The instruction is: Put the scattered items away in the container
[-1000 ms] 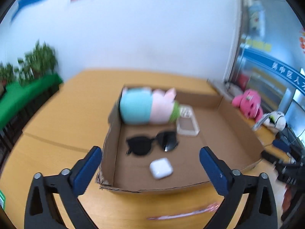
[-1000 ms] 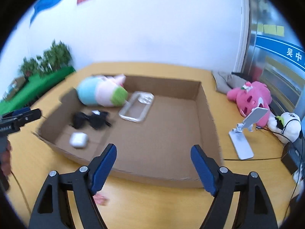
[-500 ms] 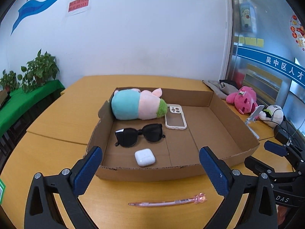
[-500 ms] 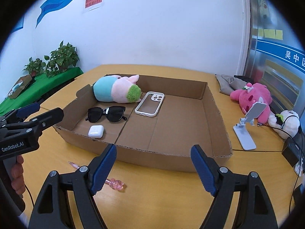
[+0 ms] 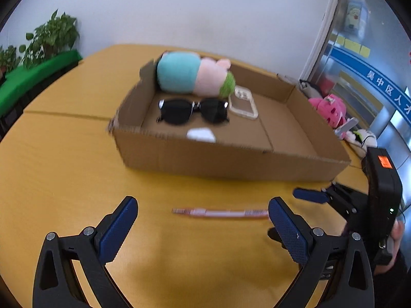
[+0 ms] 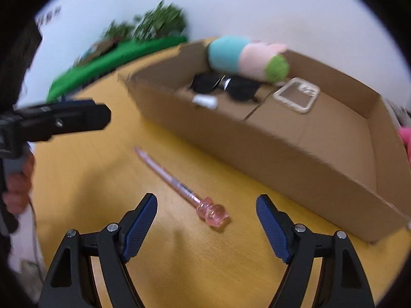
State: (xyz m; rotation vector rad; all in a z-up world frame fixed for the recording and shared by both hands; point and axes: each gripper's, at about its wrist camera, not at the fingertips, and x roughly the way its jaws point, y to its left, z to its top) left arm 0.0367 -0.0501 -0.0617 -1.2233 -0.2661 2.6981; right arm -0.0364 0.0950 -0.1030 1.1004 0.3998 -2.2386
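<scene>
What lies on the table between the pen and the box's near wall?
Nothing: in both wrist views, bare tabletop separates the pen from the near wall of the box. The pen lies loose, touching neither tool.

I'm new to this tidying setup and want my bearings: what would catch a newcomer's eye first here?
Probably the pink pen, alone on the yellow table in front of the cardboard box, with the open right gripper poised over its knobbed end. Next, the box's contents: a teal-and-pink plush toy at the back, black sunglasses before it, and a clear phone case beside them.
</scene>
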